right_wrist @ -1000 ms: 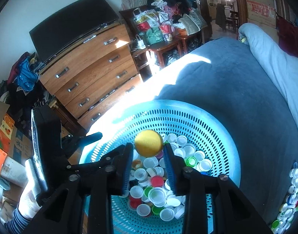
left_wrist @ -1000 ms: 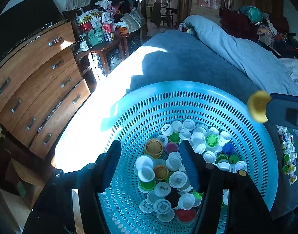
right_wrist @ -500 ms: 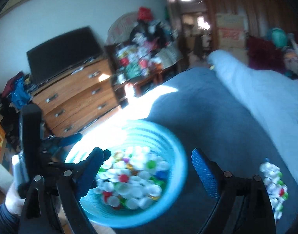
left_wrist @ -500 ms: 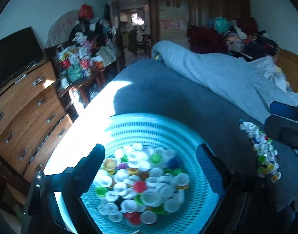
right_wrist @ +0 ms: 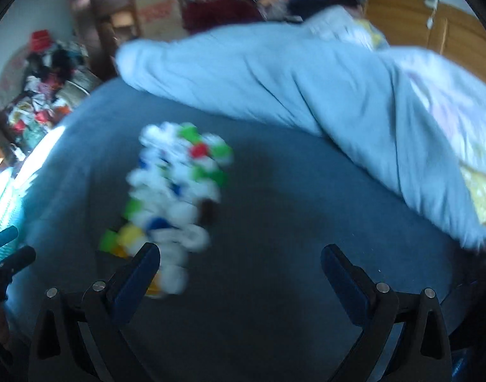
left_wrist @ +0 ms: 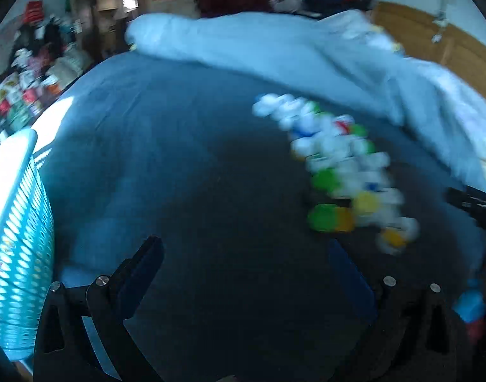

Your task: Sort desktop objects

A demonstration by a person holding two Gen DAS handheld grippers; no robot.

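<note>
A cluster of bottle caps (left_wrist: 338, 172), white, green, yellow, blue and red, lies on the blue-grey bed sheet; it also shows in the right wrist view (right_wrist: 176, 191), blurred by motion. My left gripper (left_wrist: 246, 254) is open and empty above bare sheet, left of the caps. My right gripper (right_wrist: 239, 261) is open and empty, its left finger (right_wrist: 138, 270) over the near end of the cluster. The turquoise perforated basket (left_wrist: 17, 254) is at the far left edge; its contents are hidden.
A pale blue duvet (right_wrist: 306, 73) lies bunched across the back and right of the bed. A cluttered table (right_wrist: 45, 95) stands at far left and a wooden headboard (left_wrist: 434, 35) at back right. The right gripper's body (left_wrist: 472, 203) shows at the left view's right edge.
Both grippers swung right, away from the basket toward the cap cluster on the sheet. The right gripper, shut on a yellow cap one second ago, has been open and empty since half a second ago.
</note>
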